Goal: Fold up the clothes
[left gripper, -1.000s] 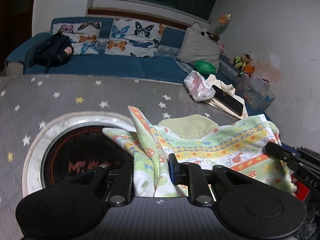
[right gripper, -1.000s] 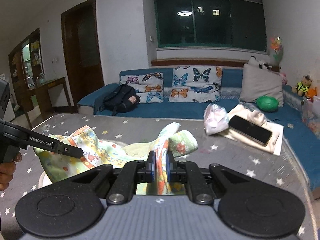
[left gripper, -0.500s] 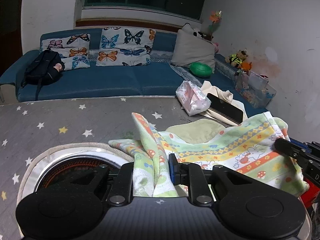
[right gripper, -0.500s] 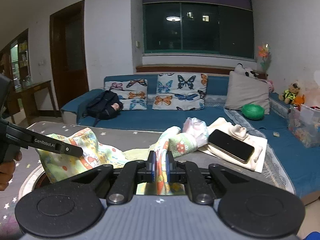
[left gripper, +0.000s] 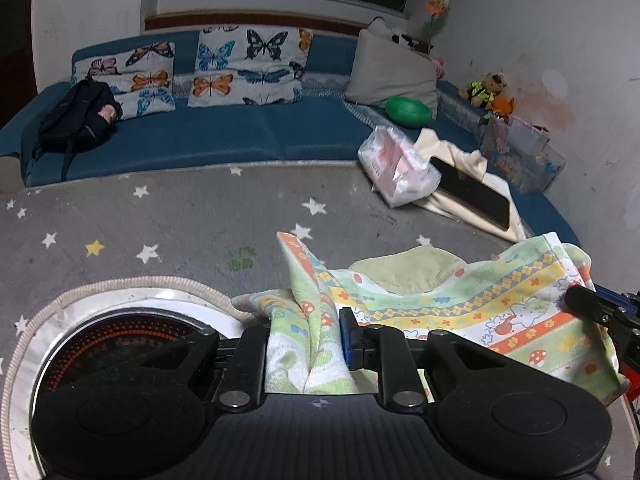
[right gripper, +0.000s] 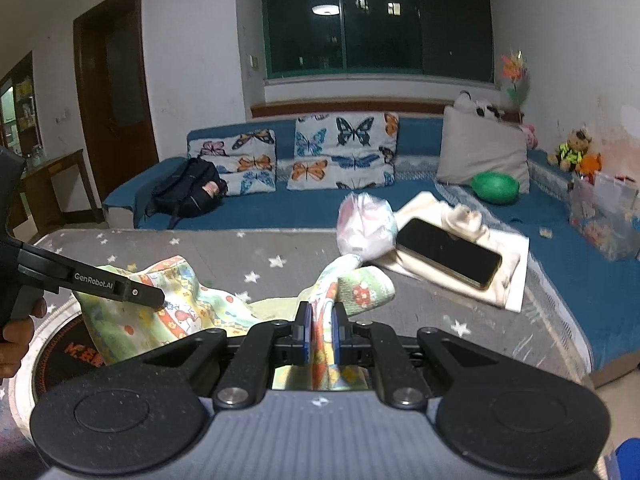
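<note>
A small patterned garment (left gripper: 460, 312) in green, yellow and orange, with a plain green inner side, hangs stretched between both grippers above the grey star-print table cover (left gripper: 180, 216). My left gripper (left gripper: 306, 340) is shut on one bunched corner of it. My right gripper (right gripper: 320, 332) is shut on the opposite corner, and the same garment (right gripper: 172, 312) sags to the left in the right wrist view. The right gripper's tip (left gripper: 588, 304) shows at the right edge of the left wrist view; the left gripper's finger (right gripper: 120, 286) and a hand (right gripper: 16, 336) show at left in the right wrist view.
A round dark hotplate (left gripper: 104, 344) with a white rim is set into the table below the garment. A plastic bag (left gripper: 396, 168), a phone (left gripper: 472, 194) and a cream cloth (right gripper: 508, 256) lie at the table's far right. Behind stands a blue sofa (left gripper: 224, 136) with butterfly cushions and a black backpack (left gripper: 76, 116).
Both grippers have moved forward and lower toward the table's far side with the garment still stretched between them. The sofa and phone look nearer; the grips are unchanged.
</note>
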Available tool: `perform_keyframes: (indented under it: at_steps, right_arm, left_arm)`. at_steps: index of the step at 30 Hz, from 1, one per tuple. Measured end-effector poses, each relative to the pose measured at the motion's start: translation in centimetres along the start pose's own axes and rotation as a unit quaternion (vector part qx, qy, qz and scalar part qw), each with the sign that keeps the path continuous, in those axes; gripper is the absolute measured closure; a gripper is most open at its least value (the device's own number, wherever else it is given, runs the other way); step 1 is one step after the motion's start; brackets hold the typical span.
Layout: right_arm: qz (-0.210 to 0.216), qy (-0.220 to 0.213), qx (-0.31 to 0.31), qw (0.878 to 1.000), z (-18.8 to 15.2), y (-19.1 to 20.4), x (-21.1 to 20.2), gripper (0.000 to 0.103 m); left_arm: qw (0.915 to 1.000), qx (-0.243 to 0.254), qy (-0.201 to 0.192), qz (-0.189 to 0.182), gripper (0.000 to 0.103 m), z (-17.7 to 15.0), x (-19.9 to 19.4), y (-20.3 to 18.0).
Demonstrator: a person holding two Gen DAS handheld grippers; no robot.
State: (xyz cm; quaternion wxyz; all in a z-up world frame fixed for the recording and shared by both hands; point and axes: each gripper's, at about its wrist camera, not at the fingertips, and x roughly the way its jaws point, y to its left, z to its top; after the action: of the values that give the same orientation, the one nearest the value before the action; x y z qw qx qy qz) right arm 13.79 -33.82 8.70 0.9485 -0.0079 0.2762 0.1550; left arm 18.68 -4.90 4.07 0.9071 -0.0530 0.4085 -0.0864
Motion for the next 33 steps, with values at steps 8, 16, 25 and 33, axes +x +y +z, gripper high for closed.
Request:
perform_keyframes:
  at_steps: [8, 16, 25, 33]
  right_arm:
    - [-0.003, 0.029, 0.012, 0.999, -1.8, -0.9, 1.8, 0.094]
    - [-0.019, 0.055, 0.025, 0.998, -3.5, -1.8, 2.9, 0.094]
    - [-0.034, 0.082, 0.029, 0.996, -5.1, -2.7, 4.1, 0.094]
    - [-0.033, 0.094, 0.024, 0.995, -6.0, -3.0, 4.2, 0.094]
  left_arm:
    - [0.9996, 0.002, 0.026, 0.008, 0.082, -1.0, 2.5, 0.3]
    - [0.9991, 0.0, 0.038, 0.019, 0.079, -1.7, 3.3, 0.8]
    - [0.9984, 0.008, 0.05, 0.024, 0.076, -2.6, 4.0, 1.0]
    - [0.9979, 0.016, 0.061, 0.016, 0.081, -3.6, 4.0, 1.5]
